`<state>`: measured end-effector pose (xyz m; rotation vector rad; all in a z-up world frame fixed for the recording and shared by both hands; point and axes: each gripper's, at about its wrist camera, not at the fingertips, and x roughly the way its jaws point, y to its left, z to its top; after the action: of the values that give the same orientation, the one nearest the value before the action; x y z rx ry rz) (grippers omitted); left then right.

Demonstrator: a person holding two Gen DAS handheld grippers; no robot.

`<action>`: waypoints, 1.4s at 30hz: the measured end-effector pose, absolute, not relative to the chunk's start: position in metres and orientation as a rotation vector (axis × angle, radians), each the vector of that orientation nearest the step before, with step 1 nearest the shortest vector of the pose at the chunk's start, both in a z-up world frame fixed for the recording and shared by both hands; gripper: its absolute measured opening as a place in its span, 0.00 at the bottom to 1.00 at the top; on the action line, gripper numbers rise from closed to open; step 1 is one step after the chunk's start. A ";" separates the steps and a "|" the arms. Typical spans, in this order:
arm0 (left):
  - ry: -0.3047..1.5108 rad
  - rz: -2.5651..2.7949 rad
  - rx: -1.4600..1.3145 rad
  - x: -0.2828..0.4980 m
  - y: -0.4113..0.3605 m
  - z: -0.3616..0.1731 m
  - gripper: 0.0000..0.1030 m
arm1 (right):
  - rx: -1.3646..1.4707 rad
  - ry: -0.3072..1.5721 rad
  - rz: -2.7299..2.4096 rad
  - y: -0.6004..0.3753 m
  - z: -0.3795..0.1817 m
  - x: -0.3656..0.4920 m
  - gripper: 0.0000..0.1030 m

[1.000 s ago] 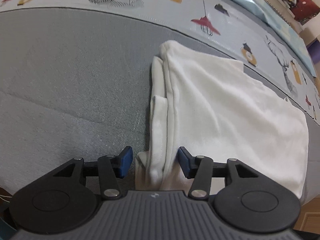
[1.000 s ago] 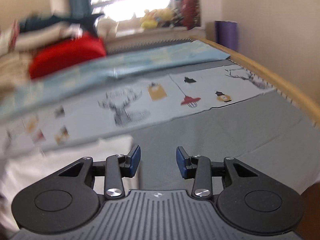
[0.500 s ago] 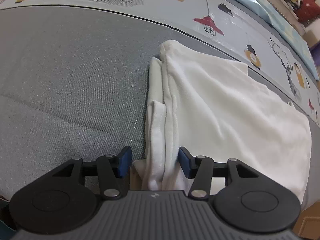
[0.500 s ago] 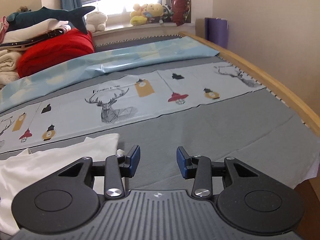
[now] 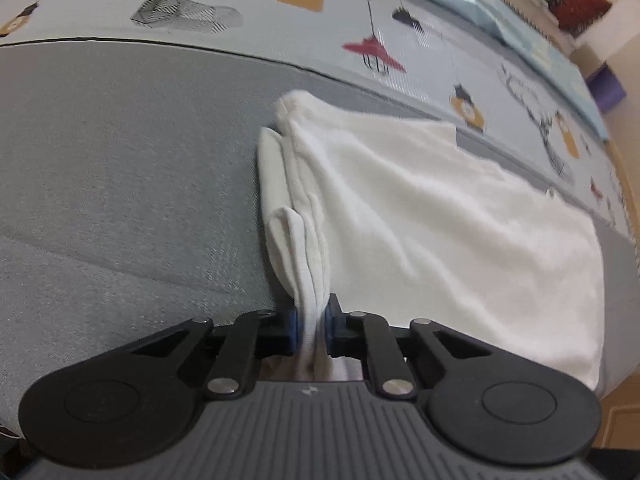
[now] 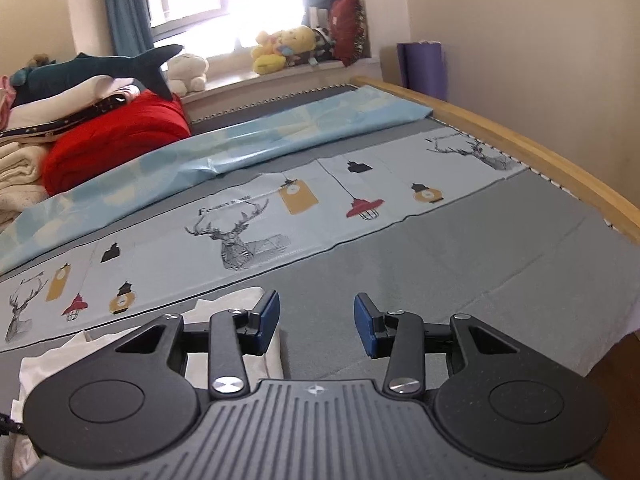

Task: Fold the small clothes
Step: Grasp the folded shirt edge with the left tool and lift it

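Left wrist view: the left gripper [image 5: 311, 326] has just been closing and now pinches the bunched near edge of the white garment [image 5: 440, 216], which stretches away up and right across the bed [image 5: 120, 168].

Right wrist view: the right gripper [image 6: 316, 326] gapes, grasping nothing; the garment's corner [image 6: 228, 300] lies just left of it.

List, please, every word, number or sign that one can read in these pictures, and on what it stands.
Printed line above the deer head on the printed sheet: begins with a capital "F"; the rest is too small and blurred to read.
White garment: no text visible.
Nothing else is readable.
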<state>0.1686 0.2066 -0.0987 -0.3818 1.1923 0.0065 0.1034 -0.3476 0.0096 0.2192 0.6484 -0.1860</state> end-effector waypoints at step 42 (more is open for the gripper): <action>1.266 0.258 -0.221 0.145 0.221 -0.082 0.14 | 0.170 0.706 -0.134 -0.334 -0.007 0.121 0.42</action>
<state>0.1453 0.2208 -0.0820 -0.2211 1.2664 0.2579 0.1212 -0.3339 -0.0071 0.1698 0.7058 -0.1336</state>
